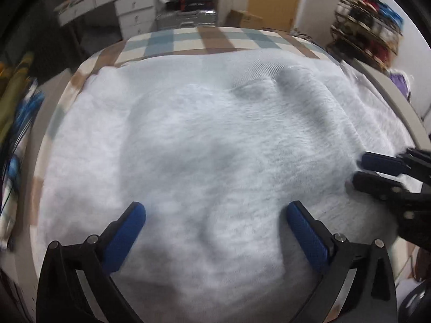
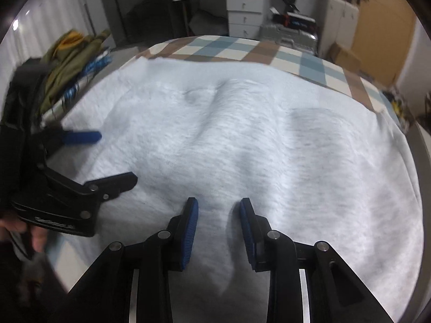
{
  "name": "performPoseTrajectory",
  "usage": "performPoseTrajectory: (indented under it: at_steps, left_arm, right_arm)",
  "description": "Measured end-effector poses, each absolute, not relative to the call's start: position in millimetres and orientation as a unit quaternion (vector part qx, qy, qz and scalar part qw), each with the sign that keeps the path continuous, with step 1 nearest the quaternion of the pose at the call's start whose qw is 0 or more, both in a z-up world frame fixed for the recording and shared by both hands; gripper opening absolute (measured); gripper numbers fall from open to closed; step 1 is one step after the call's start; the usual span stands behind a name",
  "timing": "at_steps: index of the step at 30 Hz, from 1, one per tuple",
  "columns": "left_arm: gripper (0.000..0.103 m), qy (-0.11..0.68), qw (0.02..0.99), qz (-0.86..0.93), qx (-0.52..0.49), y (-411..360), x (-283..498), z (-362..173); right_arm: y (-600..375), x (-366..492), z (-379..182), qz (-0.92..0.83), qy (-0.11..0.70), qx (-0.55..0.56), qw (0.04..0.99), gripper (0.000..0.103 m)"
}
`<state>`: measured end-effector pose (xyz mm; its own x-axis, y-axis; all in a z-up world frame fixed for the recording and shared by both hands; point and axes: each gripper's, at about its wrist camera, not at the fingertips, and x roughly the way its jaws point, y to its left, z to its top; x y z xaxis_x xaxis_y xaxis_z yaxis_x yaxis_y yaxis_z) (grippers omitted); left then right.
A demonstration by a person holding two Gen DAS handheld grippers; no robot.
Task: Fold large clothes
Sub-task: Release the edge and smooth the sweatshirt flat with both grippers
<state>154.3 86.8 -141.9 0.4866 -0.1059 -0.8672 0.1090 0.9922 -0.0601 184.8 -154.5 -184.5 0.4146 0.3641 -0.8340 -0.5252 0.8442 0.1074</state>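
Observation:
A large light grey sweatshirt (image 1: 215,121) (image 2: 269,148) lies spread over most of the table with soft wrinkles, its ribbed hem toward the far side. My left gripper (image 1: 215,207) (image 2: 115,157) hovers just above the cloth with its blue-padded fingers wide open and nothing between them. My right gripper (image 2: 218,204) (image 1: 359,169) is low over the garment's near right part. Its jaws stand a narrow gap apart, a raised ridge of cloth runs between the pads, and a shadowed gap shows beside the right pad.
A checked blue, brown and cream tablecloth (image 1: 212,39) (image 2: 215,47) shows past the garment. A pile of olive and blue clothes (image 2: 72,53) lies at the table's left. Behind are white drawers (image 1: 134,8), a silver case (image 1: 186,18), a cardboard box (image 1: 242,18) and a loaded rack (image 1: 369,29).

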Motion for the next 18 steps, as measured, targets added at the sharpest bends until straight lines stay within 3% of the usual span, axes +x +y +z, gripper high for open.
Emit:
performPoseTrajectory:
  at_steps: [6, 14, 18]
  left_arm:
    - [0.102, 0.491, 0.870, -0.050, 0.003, 90, 147, -146]
    - [0.103, 0.475, 0.879, -0.052, -0.009, 87, 156, -166]
    - [0.103, 0.474, 0.879, -0.052, -0.010, 86, 157, -168]
  right_arm:
    - [-193, 131, -144, 0.292, 0.421, -0.060, 0.857, 0.038]
    - [-157, 122, -204, 0.270, 0.435, -0.067, 0.856, 0.041]
    - [-157, 121, -198, 0.267, 0.445, -0.065, 0.853, 0.042]
